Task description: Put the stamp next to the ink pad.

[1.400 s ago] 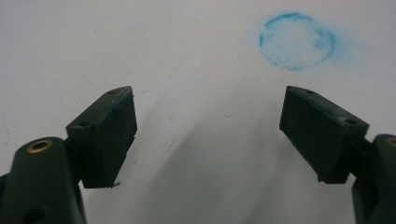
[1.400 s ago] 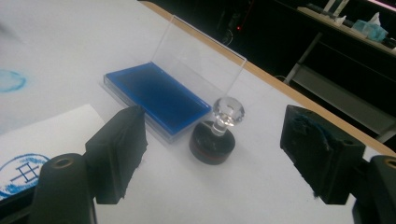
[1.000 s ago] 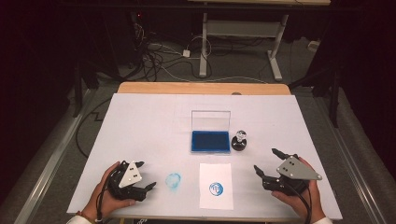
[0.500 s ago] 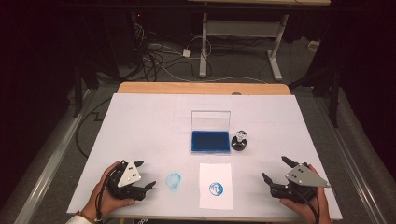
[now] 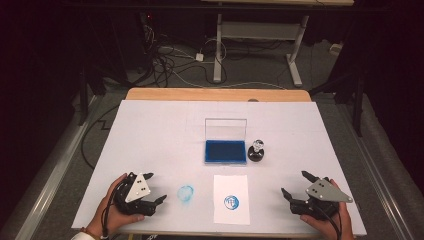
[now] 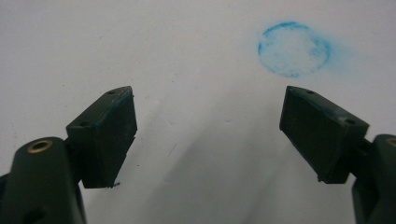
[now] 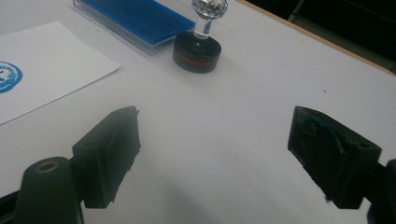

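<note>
**Stamp set, near half of table**

Stamp [image 5: 257, 150]: black round base, clear faceted knob, upright, just right of ink pad [image 5: 225, 151]. Pad blue, clear lid raised behind it. White paper [image 5: 231, 198] lies flat in front of pad, round blue print near its centre.

Wooden desk edge [image 5: 215, 94], cables on floor [image 5: 170, 60].

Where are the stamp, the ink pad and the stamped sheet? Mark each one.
stamp [image 5: 257, 151], high view, on its black round base.
ink pad [image 5: 225, 150], high view, middle of the blue pad surface.
stamped sheet [image 5: 231, 187], high view, bare white paper above the blue print.
</note>
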{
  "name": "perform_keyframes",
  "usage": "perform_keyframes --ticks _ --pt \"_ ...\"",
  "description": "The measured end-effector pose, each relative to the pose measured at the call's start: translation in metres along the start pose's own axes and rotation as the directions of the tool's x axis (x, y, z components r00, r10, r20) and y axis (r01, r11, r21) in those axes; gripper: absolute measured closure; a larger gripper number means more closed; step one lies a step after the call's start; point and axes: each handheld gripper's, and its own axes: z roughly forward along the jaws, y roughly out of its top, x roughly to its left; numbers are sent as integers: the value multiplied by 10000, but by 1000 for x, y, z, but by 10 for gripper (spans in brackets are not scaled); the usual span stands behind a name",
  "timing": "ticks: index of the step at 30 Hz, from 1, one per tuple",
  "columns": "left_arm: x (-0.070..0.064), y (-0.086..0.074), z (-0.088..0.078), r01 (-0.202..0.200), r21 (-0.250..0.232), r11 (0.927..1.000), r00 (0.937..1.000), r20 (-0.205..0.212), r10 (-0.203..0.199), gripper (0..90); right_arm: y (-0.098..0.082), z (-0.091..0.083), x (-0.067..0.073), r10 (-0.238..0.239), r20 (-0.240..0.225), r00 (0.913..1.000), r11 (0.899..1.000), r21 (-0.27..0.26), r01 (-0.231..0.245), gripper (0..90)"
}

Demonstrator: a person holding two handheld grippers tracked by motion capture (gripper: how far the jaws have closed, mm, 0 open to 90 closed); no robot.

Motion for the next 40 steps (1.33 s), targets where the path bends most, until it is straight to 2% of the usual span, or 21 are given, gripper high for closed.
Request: perform_keyframes --ticks 2,8,15,17,34,40 --pt "0 -1 -1 1 -21 10000 10000 17 -1 183 1 -1 2 -141 -8 9999 9999 29 141 172" --pt "0 1 -2 -97 -163 9998 9999 36 98 183 2 -7 5 -144 131 9998 9998 -163 146 172" --pt "0 2 0 -117 -97 9999 9999 77 118 183 2 -7 5 -171 168 9997 9997 -172 174 172" --pt "0 2 0 -126 -57 9999 9999 65 127 183 2 -8 4 -36 152 9999 9997 -235 39 172" --pt "1 3 2 -27 -29 10000 9999 99 27 183 3 -7 6 -210 172 9996 9995 -248 215 170" --pt "3 6 5 -2 10 10000 10000 48 2 183 1 -6 2 -75 88 9999 9996 -254 77 168"
